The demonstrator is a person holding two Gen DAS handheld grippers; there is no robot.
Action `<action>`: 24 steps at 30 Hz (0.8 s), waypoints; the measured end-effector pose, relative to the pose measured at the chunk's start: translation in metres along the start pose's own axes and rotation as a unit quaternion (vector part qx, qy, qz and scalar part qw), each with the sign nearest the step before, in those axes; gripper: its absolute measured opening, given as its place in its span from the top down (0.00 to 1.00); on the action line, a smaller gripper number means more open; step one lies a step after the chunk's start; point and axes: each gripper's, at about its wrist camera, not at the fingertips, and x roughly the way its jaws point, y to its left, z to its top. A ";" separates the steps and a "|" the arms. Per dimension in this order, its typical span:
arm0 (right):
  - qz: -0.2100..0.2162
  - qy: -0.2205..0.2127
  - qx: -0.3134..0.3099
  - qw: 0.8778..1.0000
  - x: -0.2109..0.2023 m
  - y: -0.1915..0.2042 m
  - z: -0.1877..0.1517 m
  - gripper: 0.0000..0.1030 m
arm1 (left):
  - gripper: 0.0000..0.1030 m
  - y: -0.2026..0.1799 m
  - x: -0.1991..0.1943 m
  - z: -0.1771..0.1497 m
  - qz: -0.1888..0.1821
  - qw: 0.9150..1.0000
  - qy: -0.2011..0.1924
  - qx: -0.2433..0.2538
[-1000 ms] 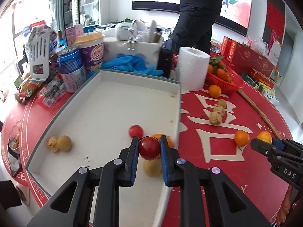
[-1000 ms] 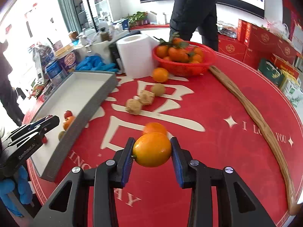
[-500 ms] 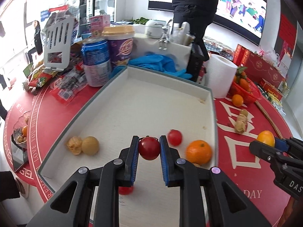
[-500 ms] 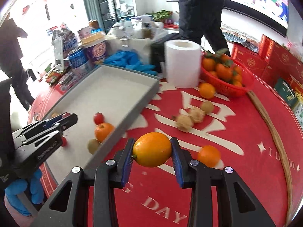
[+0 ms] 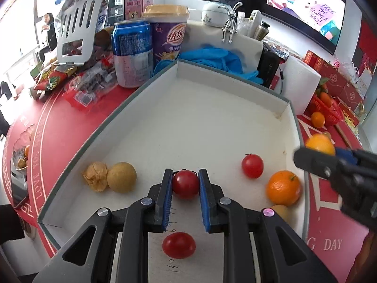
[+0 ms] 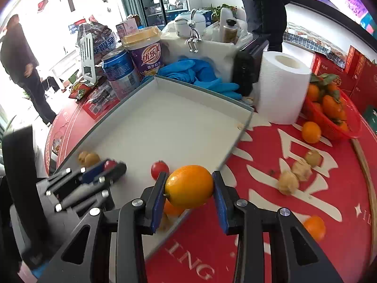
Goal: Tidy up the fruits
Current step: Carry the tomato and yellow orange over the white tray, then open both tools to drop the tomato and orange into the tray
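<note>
My left gripper [image 5: 185, 184] is shut on a red cherry tomato [image 5: 185, 184] and holds it low over the white tray [image 5: 212, 99]. In the tray lie two more red tomatoes [image 5: 252, 165] [image 5: 179, 245], an orange [image 5: 283, 188], a round brown longan [image 5: 121, 177] and a husked fruit [image 5: 95, 176]. My right gripper [image 6: 189, 187] is shut on an orange kumquat [image 6: 189, 186] above the tray's near right rim [image 6: 226, 162]. It also shows in the left wrist view [image 5: 329, 162], at the tray's right edge.
On the red tablecloth, right of the tray, lie several loose oranges [image 6: 311, 132] [image 6: 314, 227] and husked fruits [image 6: 288, 182]. A red basket of tangerines [image 6: 334, 115], a paper roll [image 6: 280, 89], blue gloves [image 6: 200, 75], a can [image 5: 132, 54] and a cup [image 5: 166, 30] crowd the tray's far side.
My left gripper has moved left and lower over the tray with the tomato. My right gripper has carried the kumquat left, from over the tablecloth to the tray's right rim.
</note>
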 end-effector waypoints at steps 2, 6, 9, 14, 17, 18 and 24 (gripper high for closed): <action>0.003 0.007 0.003 1.000 0.008 0.001 0.004 0.62 | 0.77 -0.001 -0.001 -0.001 0.005 1.000 -0.001 0.006; 0.010 0.020 0.007 1.000 0.025 0.005 0.013 0.62 | 0.77 -0.003 -0.001 -0.005 0.015 1.000 -0.008 0.017; 0.012 0.031 0.004 0.999 0.038 0.009 0.016 0.62 | 0.77 -0.003 -0.004 -0.008 0.014 1.000 -0.009 0.017; 0.013 0.029 -0.003 0.999 0.044 0.011 0.018 0.62 | 0.66 -0.003 -0.005 -0.007 0.014 1.000 -0.007 0.017; 0.026 0.027 0.003 0.999 0.042 0.010 0.023 0.44 | 0.27 -0.003 -0.012 -0.005 0.010 1.000 -0.017 0.015; 0.029 0.021 0.006 0.999 0.040 0.010 0.025 0.36 | 0.21 -0.003 -0.015 -0.005 0.010 1.000 -0.025 0.013; 0.049 -0.021 0.022 0.998 0.013 0.004 0.032 0.01 | 0.19 -0.003 -0.027 -0.004 0.028 0.999 -0.039 0.011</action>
